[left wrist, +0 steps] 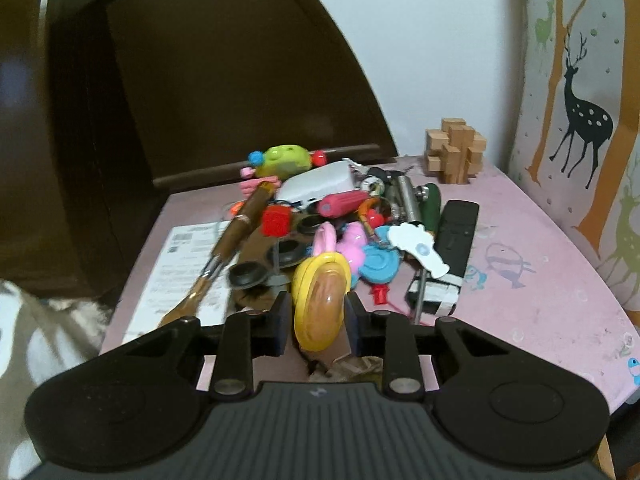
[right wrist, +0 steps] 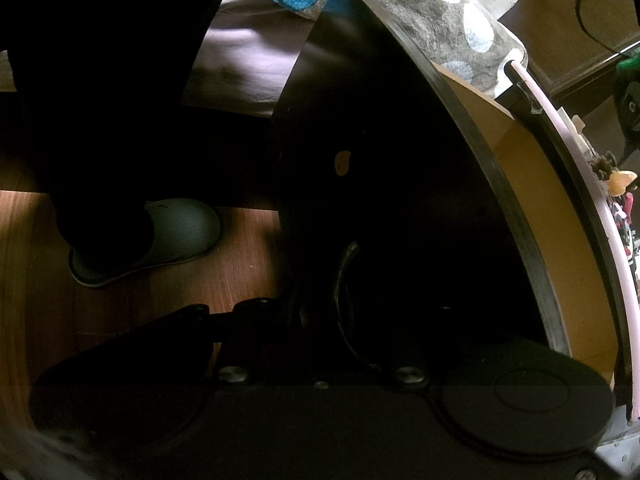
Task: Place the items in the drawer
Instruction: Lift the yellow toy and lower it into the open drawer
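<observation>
Left gripper (left wrist: 318,320): jaws closed onto a yellow toy (left wrist: 320,304) with an orange-brown centre, held upright at the near edge of the pink table (left wrist: 540,280).

Pile at table centre: brush (left wrist: 236,236) along its left side, over a paper sheet (left wrist: 180,264); red cube (left wrist: 276,220); black remote (left wrist: 452,240) on the right side; white box (left wrist: 320,184); green toy (left wrist: 284,160) at the far edge. Wooden puzzle (left wrist: 454,150) at the far right corner.

Right gripper (right wrist: 320,320): in shadow against the dark drawer front (right wrist: 380,160); fingers at the metal handle (right wrist: 344,280), jaw gap cannot be told. Drawer interior (right wrist: 520,200) pulled out, tan. Slipper (right wrist: 160,236) on the floor.
</observation>
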